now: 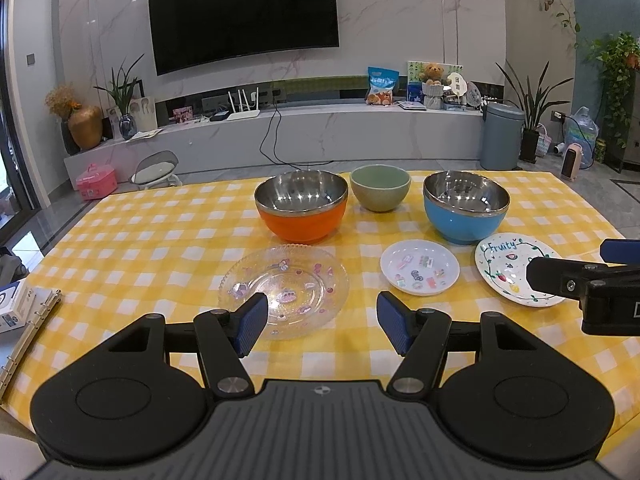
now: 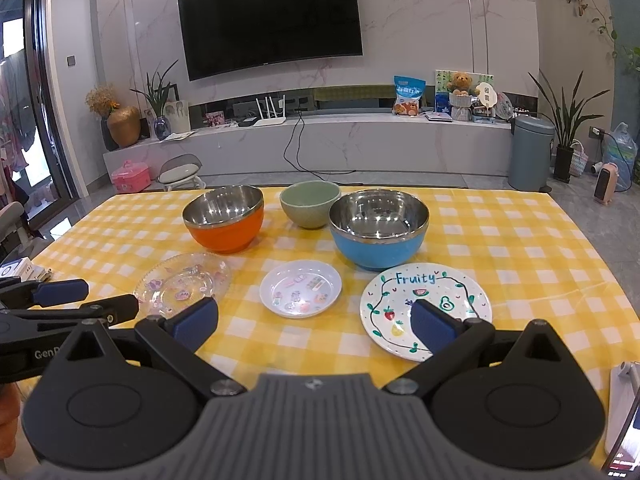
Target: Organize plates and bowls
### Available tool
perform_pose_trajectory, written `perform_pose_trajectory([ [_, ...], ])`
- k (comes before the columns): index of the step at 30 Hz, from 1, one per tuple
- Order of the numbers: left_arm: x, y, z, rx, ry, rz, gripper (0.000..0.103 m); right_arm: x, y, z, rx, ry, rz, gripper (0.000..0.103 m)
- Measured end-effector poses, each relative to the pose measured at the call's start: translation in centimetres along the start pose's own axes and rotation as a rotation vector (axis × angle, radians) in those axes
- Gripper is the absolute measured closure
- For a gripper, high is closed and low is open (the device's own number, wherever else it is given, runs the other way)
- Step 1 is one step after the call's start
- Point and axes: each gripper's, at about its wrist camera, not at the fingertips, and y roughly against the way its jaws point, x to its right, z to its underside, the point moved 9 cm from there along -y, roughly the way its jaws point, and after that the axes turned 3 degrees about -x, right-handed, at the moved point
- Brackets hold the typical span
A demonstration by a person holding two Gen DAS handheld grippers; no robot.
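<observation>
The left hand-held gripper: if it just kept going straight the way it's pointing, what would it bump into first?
Probably the clear glass plate with pink stickers. The open left hand-held gripper hangs above the yellow checked tablecloth, its left finger already overlapping that plate's near rim. If it passes over the plate, the orange steel-lined bowl comes next. Height is hard to judge.

A yellow-and-white checked tablecloth [image 2: 500, 248] carries an orange bowl [image 2: 226, 232], a pale green bowl [image 2: 310, 204], a blue bowl [image 2: 378, 248], and a white plate [image 2: 426, 310] lettered "Fruity" in blue with painted fruit.
</observation>
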Motion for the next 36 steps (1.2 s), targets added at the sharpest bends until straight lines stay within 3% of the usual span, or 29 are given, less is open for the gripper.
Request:
perform_pose_trajectory([
  [36, -0.21, -0.02, 0.18, -0.004, 0.001, 0.002, 0.029, -0.18, -0.54, 0.25, -0.018, 0.007, 0.002, 0.003],
])
